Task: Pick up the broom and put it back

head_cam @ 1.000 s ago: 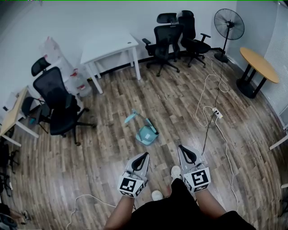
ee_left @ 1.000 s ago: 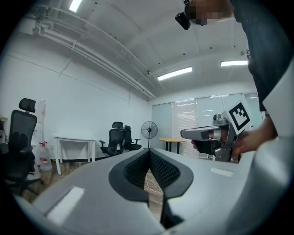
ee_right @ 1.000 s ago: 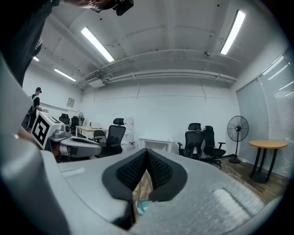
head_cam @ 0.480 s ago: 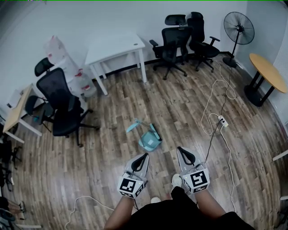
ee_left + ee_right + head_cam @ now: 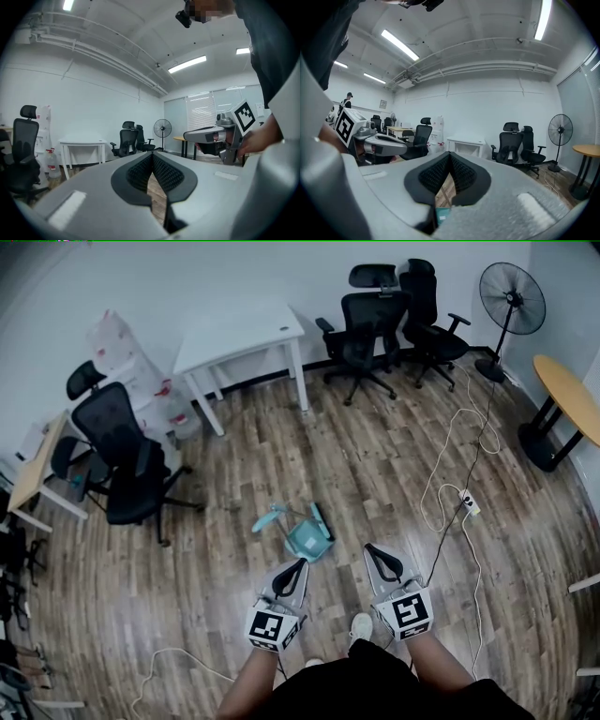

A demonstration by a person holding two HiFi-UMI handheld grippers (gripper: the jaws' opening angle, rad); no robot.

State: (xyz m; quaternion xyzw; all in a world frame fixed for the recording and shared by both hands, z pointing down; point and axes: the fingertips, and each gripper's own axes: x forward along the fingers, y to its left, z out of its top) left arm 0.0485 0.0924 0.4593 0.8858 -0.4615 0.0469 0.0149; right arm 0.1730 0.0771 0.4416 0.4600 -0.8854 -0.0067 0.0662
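While held side by side above the brown wood-plank floor (image 5: 375,465), both pressed together, nothing between: grey left claw (image 5: 296,565) and grey right claw (image 5: 372,552). Lying flat near the floor's middle, just ahead of the left claw and untouched: teal plastic broom with dustpan (image 5: 305,538). Beyond, by the far wall: white rectangular table (image 5: 239,334), black office chairs (image 5: 366,320).
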